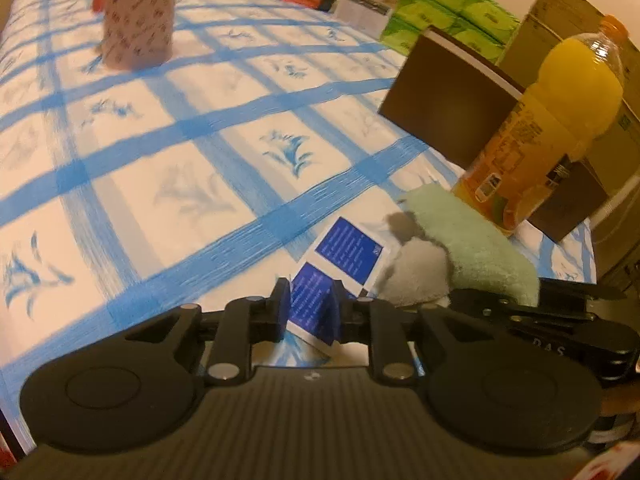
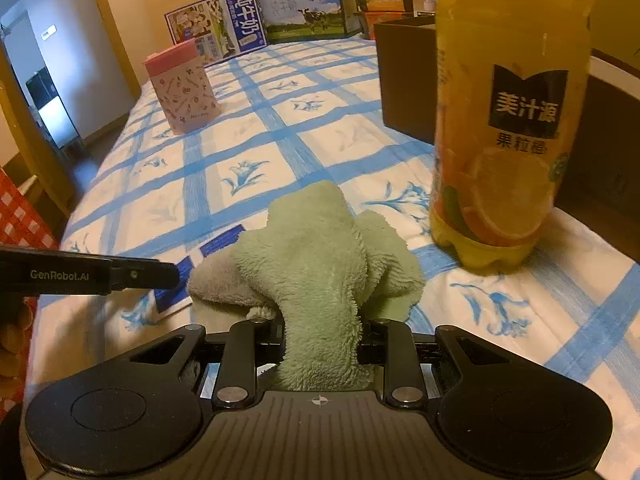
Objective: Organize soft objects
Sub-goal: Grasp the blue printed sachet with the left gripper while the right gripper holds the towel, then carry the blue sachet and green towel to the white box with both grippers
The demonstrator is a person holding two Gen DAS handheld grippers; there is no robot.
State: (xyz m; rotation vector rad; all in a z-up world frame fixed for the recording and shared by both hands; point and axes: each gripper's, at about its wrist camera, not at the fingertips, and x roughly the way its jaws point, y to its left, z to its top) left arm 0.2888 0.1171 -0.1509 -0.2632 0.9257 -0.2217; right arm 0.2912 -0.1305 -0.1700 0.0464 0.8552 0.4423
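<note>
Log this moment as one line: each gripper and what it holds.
left gripper: shut on blue packet | right gripper: shut on green towel

Blue-checked white tablecloth (image 2: 304,128) with flower prints, covering a table. Beside the orange juice bottle (image 2: 508,120): fluffy green cloth (image 2: 320,256) and, past it, 1 blue-and-white leaflet (image 1: 340,264). Behind the bottle, dark brown box (image 2: 404,76). Far across, pink patterned container (image 2: 182,88). Along the far edge, cartons (image 2: 296,12).

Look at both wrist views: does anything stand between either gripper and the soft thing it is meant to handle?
Nothing visible does. The right gripper is already shut on the fluffy pale-green cloth. The left gripper has the blue-and-white packet between its fingers. The orange juice bottle stands off to the side, clear of both.
</note>
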